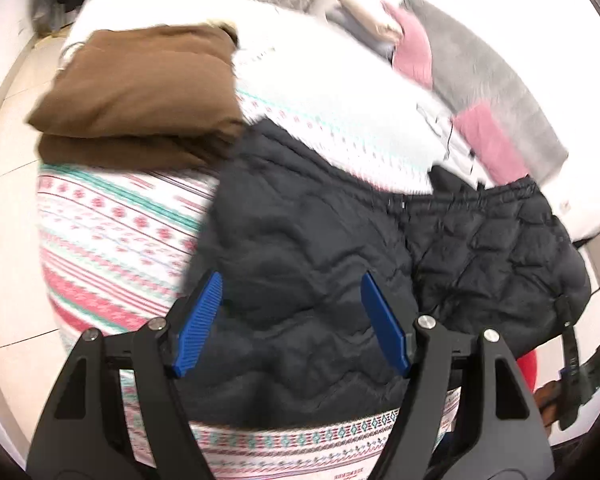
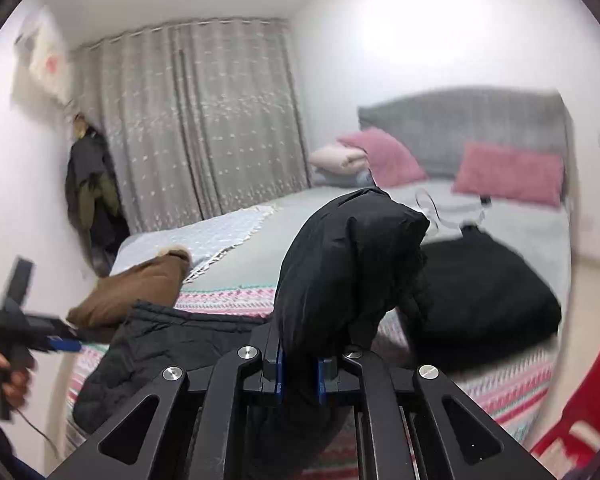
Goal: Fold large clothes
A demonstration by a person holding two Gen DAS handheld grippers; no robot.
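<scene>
A home bedroom. A bed (image 2: 260,220) with a grey padded headboard (image 2: 460,128) and 2 pink pillows (image 2: 508,174) fills the right of the right wrist view; grey floor-length curtains (image 2: 196,128) hang at upper centre, and coats (image 2: 92,196) hang against the white wall at left.

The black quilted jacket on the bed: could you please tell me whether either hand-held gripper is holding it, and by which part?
The right hand-held gripper pinches a bunched fold of the black quilted jacket, lifted up; which part cannot be told. The left hand-held gripper holds nothing.
</scene>
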